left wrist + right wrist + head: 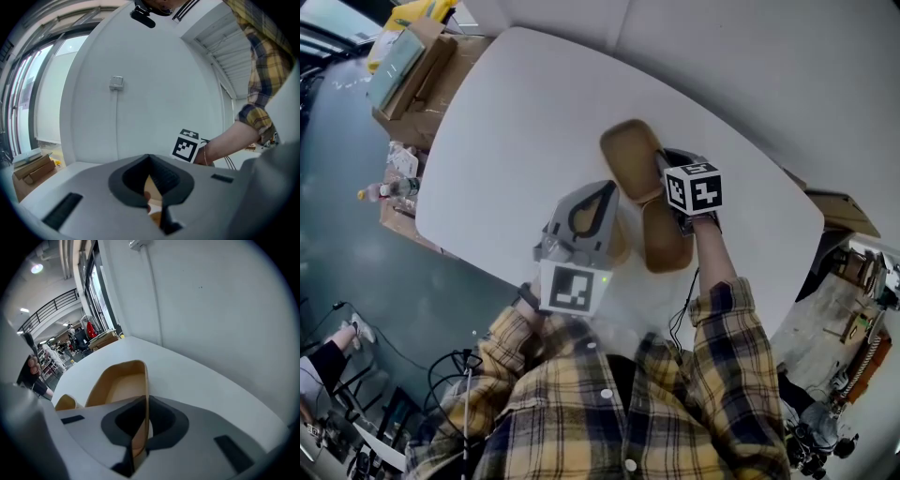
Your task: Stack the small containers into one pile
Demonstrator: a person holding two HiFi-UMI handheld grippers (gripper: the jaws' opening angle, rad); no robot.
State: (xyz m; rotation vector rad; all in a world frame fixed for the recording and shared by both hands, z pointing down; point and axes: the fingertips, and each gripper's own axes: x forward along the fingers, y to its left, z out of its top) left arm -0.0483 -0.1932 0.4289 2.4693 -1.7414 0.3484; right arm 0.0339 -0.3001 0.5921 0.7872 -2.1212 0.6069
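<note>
**Keep right gripper [144,404] clamped on wall**

Lift tan oval moulded container [630,155] from middle of white surface [516,141], level, without twisting thin wall. Lower squarely into second tan container [666,239] just beside. Hold left gripper [609,187], jaws together, clear.

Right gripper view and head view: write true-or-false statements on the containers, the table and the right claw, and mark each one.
1. The right claw is clamped on the thin wall of a tan container. True.
2. The table is dark wood. False: its top is plain white.
3. The person's sleeve is yellow plaid. True.
4. All containers already sit in one pile. False: the head view shows a second container lying on the table beside the gripped one, not nested in it.
</note>
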